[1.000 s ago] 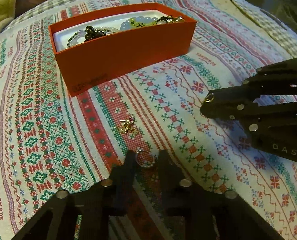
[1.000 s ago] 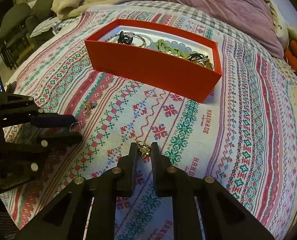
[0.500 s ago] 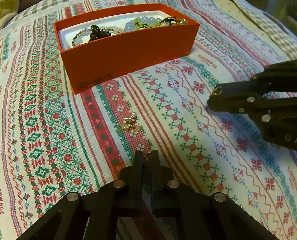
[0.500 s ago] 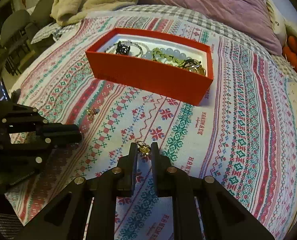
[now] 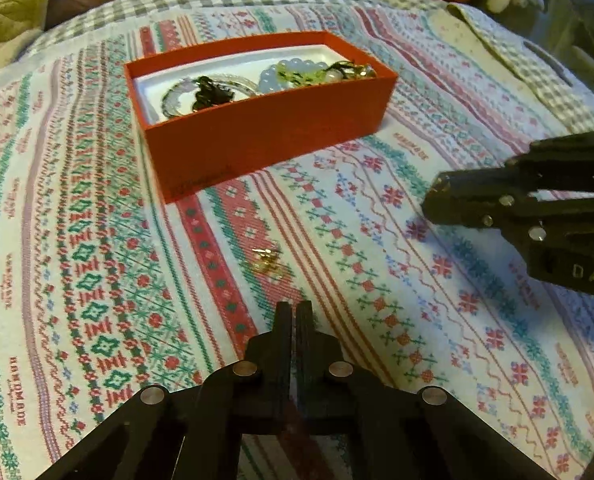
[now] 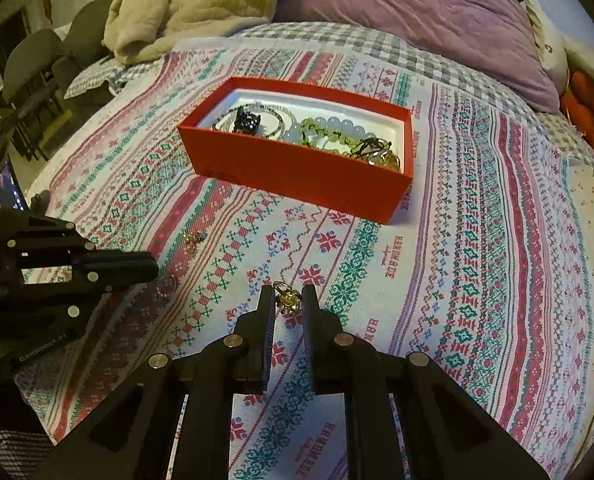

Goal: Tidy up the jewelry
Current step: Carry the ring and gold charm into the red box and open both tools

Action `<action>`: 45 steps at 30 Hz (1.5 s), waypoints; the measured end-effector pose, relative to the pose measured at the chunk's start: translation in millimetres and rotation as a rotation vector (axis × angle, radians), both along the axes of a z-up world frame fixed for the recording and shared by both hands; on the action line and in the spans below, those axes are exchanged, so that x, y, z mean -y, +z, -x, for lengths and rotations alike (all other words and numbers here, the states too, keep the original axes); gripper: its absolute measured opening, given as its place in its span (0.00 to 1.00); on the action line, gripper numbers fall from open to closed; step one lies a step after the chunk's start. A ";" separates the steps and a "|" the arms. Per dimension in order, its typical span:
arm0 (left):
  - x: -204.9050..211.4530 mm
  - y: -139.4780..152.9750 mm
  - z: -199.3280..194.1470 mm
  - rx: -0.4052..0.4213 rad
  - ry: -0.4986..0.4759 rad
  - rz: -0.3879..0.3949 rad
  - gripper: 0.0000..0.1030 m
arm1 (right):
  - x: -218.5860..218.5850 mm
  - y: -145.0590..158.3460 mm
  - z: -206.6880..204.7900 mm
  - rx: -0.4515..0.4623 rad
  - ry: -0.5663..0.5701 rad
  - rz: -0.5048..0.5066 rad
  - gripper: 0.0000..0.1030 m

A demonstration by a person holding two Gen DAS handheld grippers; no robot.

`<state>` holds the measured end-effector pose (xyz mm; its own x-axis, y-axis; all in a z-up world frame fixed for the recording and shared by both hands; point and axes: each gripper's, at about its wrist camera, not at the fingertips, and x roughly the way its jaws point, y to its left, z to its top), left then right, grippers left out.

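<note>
— How many boxes?
— One red box (image 6: pixel 297 176) and two grippers (image 6: pixel 288 300) (image 5: pixel 295 312).
— Loose pieces on the cloth?
— One gold earring (image 5: pixel 265 261); one yellow ring (image 6: pixel 287 297) is held.

The left gripper (image 5: pixel 295 314) looks pressed tight, but whether anything sits between its tips can't be told; too dark there. A small ring-like thing (image 6: pixel 168 283) by that gripper's tip is too blurry to name. The small gold piece (image 5: pixel 265 261) on the bed is too tiny to tell what it is. Print on the red box (image 5: pixel 257 136) front can't be read. The right gripper (image 5: pixel 437 200) body is cut off by the pic's right edge. The jewelry in the box is tangled; pieces hide each other.
</note>
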<state>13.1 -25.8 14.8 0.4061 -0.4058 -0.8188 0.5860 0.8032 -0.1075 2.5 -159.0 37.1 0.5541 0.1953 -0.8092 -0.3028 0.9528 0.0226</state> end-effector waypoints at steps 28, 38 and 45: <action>8.9 -11.4 2.5 0.012 -0.064 -0.079 0.12 | 2.6 2.7 0.5 -0.005 0.004 -0.010 0.13; 4.1 21.2 -9.1 0.071 -0.021 -0.046 0.12 | 2.5 24.5 -7.5 0.042 -0.007 -0.030 0.13; 3.8 44.4 -29.8 0.123 0.013 -0.018 0.13 | 7.3 45.3 -22.7 0.084 -0.040 -0.062 0.13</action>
<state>42.9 -29.6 59.2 0.5094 -0.3854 -0.7694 0.5831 0.8121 -0.0207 25.3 -166.2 82.5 0.6279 0.2196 -0.7467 -0.2677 0.9618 0.0578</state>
